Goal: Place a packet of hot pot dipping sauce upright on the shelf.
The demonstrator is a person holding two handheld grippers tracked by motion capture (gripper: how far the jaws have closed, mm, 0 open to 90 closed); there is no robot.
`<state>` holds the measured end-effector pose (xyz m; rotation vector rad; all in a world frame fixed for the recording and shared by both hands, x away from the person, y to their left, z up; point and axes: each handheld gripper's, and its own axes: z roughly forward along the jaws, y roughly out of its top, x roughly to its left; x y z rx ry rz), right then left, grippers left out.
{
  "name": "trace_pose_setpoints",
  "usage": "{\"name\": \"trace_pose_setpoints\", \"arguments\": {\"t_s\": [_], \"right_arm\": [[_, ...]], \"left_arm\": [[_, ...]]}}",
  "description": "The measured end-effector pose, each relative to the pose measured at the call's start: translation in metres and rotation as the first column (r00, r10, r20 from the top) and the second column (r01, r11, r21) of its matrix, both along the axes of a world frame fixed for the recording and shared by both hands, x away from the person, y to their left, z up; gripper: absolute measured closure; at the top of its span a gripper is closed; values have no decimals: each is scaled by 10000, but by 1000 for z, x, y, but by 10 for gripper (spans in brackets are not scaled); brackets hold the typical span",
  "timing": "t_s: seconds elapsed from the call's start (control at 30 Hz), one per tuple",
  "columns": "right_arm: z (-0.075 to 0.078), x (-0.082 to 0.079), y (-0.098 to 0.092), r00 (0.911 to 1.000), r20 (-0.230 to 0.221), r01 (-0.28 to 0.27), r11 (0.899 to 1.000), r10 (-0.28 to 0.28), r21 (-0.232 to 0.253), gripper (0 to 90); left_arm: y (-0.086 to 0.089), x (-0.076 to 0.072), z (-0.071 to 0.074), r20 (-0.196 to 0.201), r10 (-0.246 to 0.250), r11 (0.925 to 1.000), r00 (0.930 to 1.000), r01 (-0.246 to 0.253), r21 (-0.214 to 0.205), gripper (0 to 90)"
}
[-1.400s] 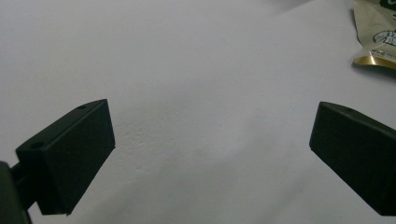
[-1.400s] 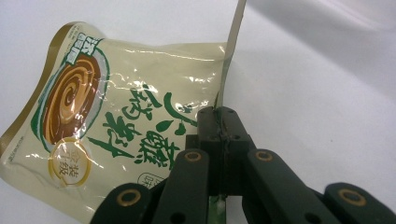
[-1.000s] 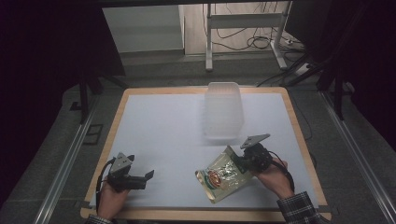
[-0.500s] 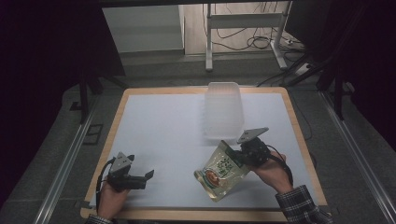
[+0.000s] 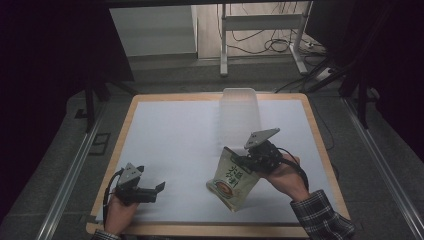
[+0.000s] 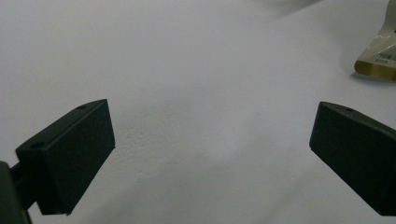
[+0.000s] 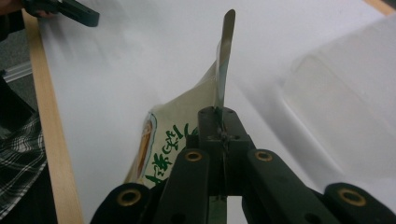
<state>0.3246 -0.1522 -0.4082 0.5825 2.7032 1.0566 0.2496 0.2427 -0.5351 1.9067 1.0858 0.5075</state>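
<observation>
Now right gripper [image 5: 246,161] clamps snack bag [image 5: 232,178] — lifted off table [image 5: 175,135].

The white table [image 5: 175,130] is dimly, evenly lit amid dark surroundings, and close gripper views are softly blurred

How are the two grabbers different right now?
The right gripper is shut on the snack bag's top edge, lifting it; the left gripper is wide open and holds nothing. The right one hangs above the table; the left sits low near its front edge. Both are black, each in a hand.
</observation>
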Motion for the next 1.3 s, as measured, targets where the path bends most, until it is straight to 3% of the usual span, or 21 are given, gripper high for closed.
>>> {"name": "trace_pose_setpoints", "arguments": {"t_s": [0.57,0.93,1.3], "right_arm": [[22,1,20,9983,385,-433,9991,434,-37,887],[34,21,28,9962,866,-117,9999,128,-126,888],[42,40,34,9955,947,-48,9999,33,152,888]], "left_arm": [[0,0,0,6,-28,10000,10000,28,45,0],[0,0,0,22,-31,10000,10000,31,37,0],[0,0,0,10,-71,9999,10000,71,77,0]]}}
